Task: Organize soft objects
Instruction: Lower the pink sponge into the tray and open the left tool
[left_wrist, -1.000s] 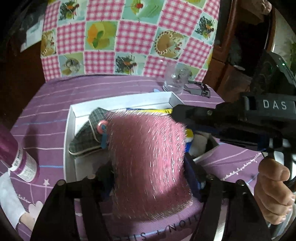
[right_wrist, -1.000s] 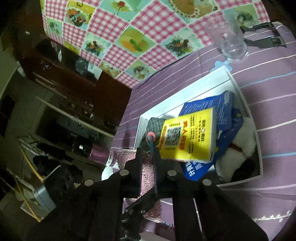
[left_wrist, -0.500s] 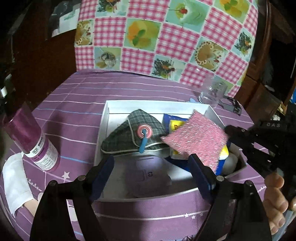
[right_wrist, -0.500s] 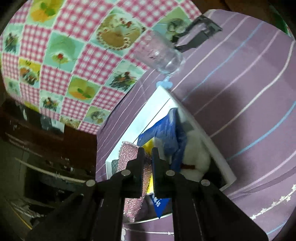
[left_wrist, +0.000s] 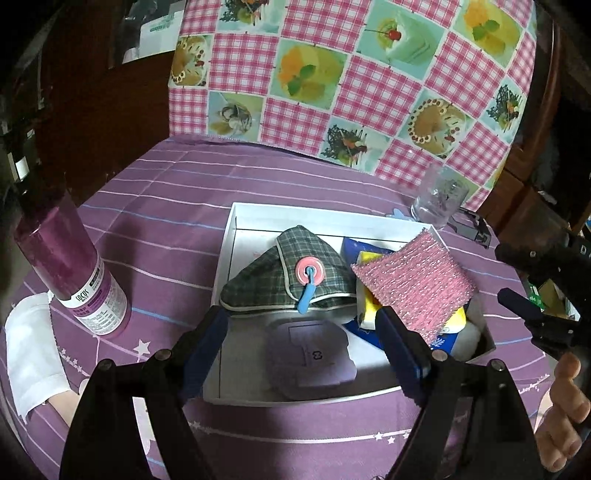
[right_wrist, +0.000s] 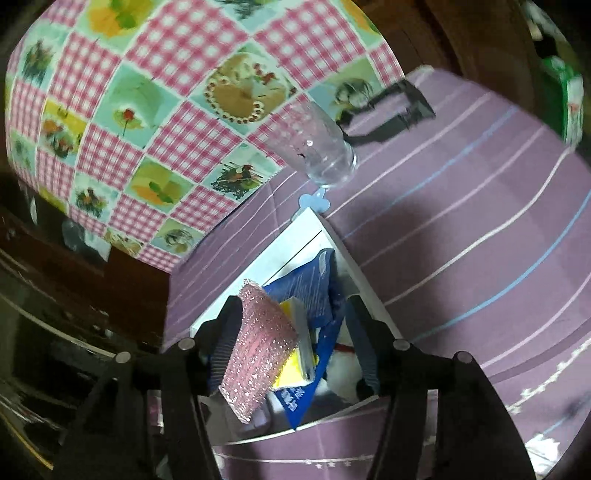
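The pink scouring pad (left_wrist: 413, 286) has just been released by the opening right gripper (right_wrist: 295, 343) onto packets at the white tray's (left_wrist: 332, 218) three o'clock; withdrawal should be straight; the left gripper (left_wrist: 303, 339) is spread, empty

I count, both wrist views:
white box (left_wrist: 236, 236): 1
pink sparkly sponge (left_wrist: 413, 284): 1
plaid pouch (left_wrist: 284, 280): 1
yellow pack (left_wrist: 369, 310): 1
blue packet (right_wrist: 314, 291): 1
white plush item (left_wrist: 471, 338): 1
lilac piece (left_wrist: 314, 360): 1
clear glass (left_wrist: 437, 201): 1
purple bottle (left_wrist: 74, 273): 1
black clip (right_wrist: 395, 114): 1
white cloth (left_wrist: 29, 362): 1
grippers: 2, left gripper (left_wrist: 301, 349), right gripper (right_wrist: 293, 341)
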